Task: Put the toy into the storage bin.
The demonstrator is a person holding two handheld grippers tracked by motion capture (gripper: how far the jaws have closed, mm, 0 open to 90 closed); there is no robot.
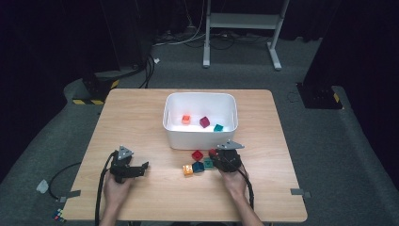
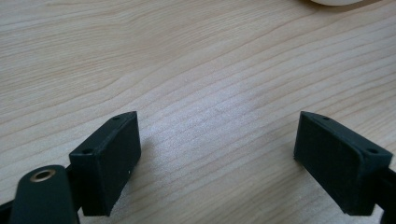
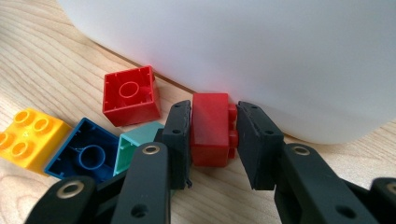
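Observation:
My right gripper is shut on a red brick that lies on its side on the wooden table, close to the white bin's front wall. One pad presses its flat side, the other its studs. In the high view the right gripper sits just in front of the bin. Beside the held brick lie another red brick, a teal brick, a blue brick and a yellow brick. My left gripper stands open over bare wood, at the table's left front.
Inside the bin lie an orange brick, a magenta brick and a teal brick. Wood stretches left and right of the bin. A white stand and cables are on the floor beyond the table.

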